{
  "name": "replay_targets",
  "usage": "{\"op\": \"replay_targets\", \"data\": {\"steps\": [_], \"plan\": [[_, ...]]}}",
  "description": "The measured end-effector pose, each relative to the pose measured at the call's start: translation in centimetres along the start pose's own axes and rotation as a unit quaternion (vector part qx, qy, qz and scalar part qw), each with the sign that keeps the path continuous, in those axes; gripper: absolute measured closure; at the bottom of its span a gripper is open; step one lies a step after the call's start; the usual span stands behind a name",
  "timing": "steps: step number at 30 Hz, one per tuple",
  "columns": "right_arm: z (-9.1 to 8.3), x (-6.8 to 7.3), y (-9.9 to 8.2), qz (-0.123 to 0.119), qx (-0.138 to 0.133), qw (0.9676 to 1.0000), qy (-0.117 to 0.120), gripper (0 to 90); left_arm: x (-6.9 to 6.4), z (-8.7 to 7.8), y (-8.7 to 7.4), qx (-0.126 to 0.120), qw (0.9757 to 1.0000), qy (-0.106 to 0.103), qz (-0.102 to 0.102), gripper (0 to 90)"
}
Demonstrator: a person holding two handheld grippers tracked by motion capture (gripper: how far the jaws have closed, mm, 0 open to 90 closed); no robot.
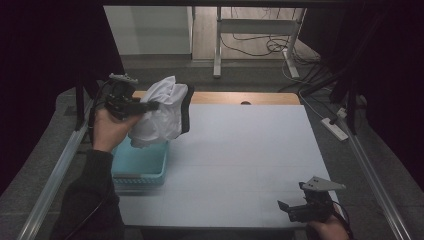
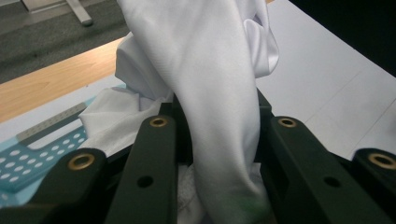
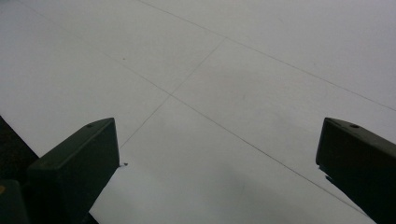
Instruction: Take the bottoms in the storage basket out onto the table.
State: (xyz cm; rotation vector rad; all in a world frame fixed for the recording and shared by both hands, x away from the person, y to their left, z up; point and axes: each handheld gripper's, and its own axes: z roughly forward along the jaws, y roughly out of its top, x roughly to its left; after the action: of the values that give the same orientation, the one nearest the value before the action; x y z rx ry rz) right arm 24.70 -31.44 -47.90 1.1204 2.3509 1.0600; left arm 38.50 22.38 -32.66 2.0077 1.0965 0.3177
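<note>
Left gripper view: the two black jaws of the left gripper (image 2: 219, 140) are being pressed together on a fold of a white cloth (image 2: 205, 70), which is being pinched between them and is rising out of the grip in a thick twisted band. More of the cloth is bunched behind and to the left of the jaws, over the perforated wall of a light blue basket (image 2: 32, 158).

From the high view, the left gripper (image 1: 150, 106) is being held by the person's left hand (image 1: 107, 130) above the basket (image 1: 140, 167), which is standing at the left side of the white counter (image 1: 240, 165). The cloth (image 1: 160, 112) is being held up clear of the counter, its lower edge hanging just over the basket's far end; a dark strip is showing along its right side.

The right gripper (image 1: 290, 206) is being held low at the near right corner of the counter, well apart from the cloth. In the right gripper view its jaws are spread wide, with bare counter (image 3: 224, 93) between them.
</note>
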Motion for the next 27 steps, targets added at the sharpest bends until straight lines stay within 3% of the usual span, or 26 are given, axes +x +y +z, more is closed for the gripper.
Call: {"op": "replay_targets", "data": {"steps": [27], "plan": [[0.0, 0.0, 0.0, -0.002, 0.0, 1.0, 0.001, 0.0, -3.4, 4.2, 2.3, 0.005, 0.9986, -0.038, 0.038, 72.7]]}}
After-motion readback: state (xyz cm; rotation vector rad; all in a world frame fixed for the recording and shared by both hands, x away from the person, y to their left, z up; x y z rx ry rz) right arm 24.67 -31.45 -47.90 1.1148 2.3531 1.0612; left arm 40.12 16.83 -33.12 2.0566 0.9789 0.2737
